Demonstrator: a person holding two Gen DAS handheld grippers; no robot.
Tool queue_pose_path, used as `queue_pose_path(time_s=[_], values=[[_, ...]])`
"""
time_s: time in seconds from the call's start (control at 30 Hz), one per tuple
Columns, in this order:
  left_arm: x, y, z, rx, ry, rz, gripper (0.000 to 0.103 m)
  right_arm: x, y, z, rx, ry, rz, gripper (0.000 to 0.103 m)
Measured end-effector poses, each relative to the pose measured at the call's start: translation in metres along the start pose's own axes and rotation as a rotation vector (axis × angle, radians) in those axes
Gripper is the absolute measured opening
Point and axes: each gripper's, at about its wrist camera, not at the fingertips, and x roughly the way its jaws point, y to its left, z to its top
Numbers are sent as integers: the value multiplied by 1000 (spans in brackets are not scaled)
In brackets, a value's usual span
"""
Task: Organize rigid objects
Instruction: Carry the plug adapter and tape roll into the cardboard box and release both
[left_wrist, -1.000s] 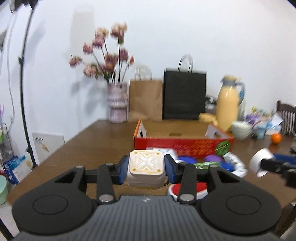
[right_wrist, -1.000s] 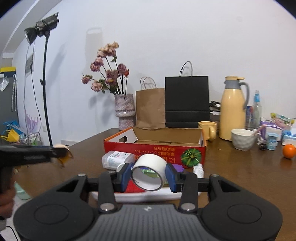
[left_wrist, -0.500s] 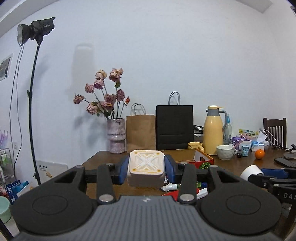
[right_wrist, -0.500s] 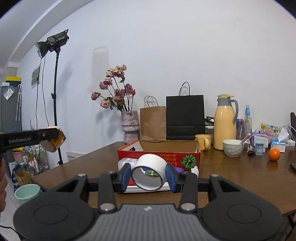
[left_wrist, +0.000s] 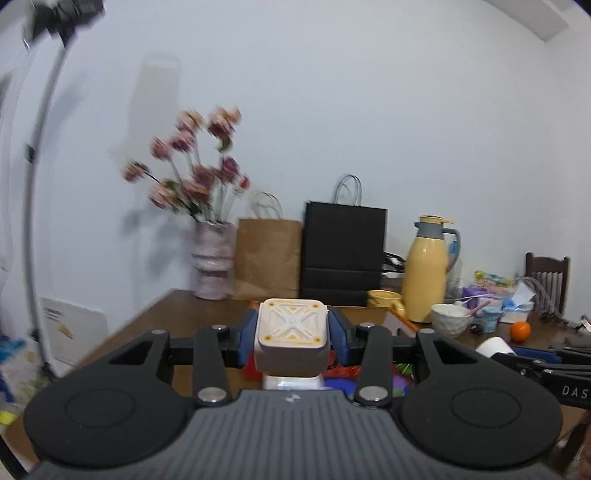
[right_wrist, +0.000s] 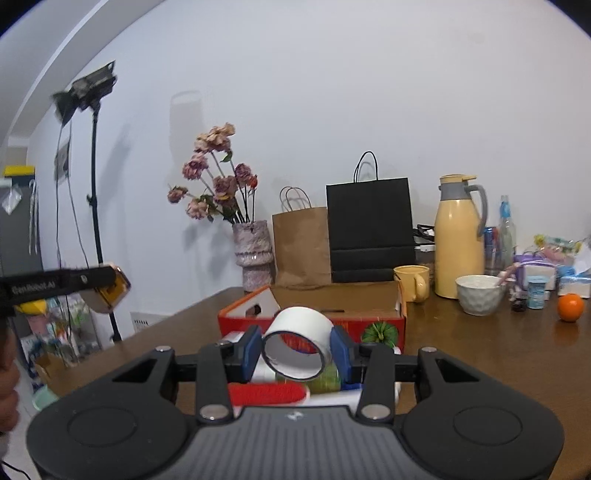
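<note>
White wall behind, brown wooden desk (right_wrist: 480, 354) crowded along the back: vase of dried flowers (right_wrist: 254, 254) at 11 o'clock, brown paper bag (right_wrist: 301, 247), black paper bag (right_wrist: 369, 230) at 12, yellow thermos (right_wrist: 460, 236) at 1, white bowl (right_wrist: 479, 300) and an orange (right_wrist: 570, 307) at 2 to 3. Red cardboard box (right_wrist: 332, 314), open-topped, sits mid-desk dead ahead. My left gripper (left_wrist: 292, 334) has its jaws part open and clamped on a cream square block (left_wrist: 292, 338) with an X pattern on top, held off the desk, blue pads on both sides. My right gripper (right_wrist: 297, 349) has its jaws part open and gripping a white tape roll (right_wrist: 297, 343), hole facing the camera, lifted in front of the box. Red, green and white clutter below the jaws, too hidden to tell apart. Left view is motion-blurred.
</note>
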Motion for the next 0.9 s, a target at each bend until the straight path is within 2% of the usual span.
queue_pose_path(time_s=[0.1, 0.2, 0.27, 0.33, 0.43, 0.5, 0.63, 0.7, 0.8, 0.9], values=[[54, 12, 23, -54, 76, -29, 42, 41, -21, 32, 26, 32, 38, 40], [107, 13, 46, -19, 76, 15, 42, 91, -39, 66, 26, 68, 46, 40], [148, 14, 63, -24, 114, 8, 42, 129, -48, 85, 28, 112, 50, 40], [196, 14, 76, -39, 199, -22, 42, 177, -62, 102, 43, 189, 59, 40], [279, 18, 82, -67, 390, -60, 42, 255, -78, 116, 47, 339, 58, 40], [330, 24, 77, -97, 481, -7, 42, 307, -92, 120, 73, 446, 44, 40], [403, 29, 52, -78, 535, 70, 42, 390, -114, 104, 62, 586, -67, 40], [429, 33, 36, -57, 584, 61, 42, 418, -122, 92, 34, 640, -112, 40], [459, 30, 17, 18, 656, 103, 42, 450, -133, 80, 20, 700, -162, 41], [473, 36, 10, 4, 663, 110, 42, 466, -139, 71, 12, 722, -191, 42]])
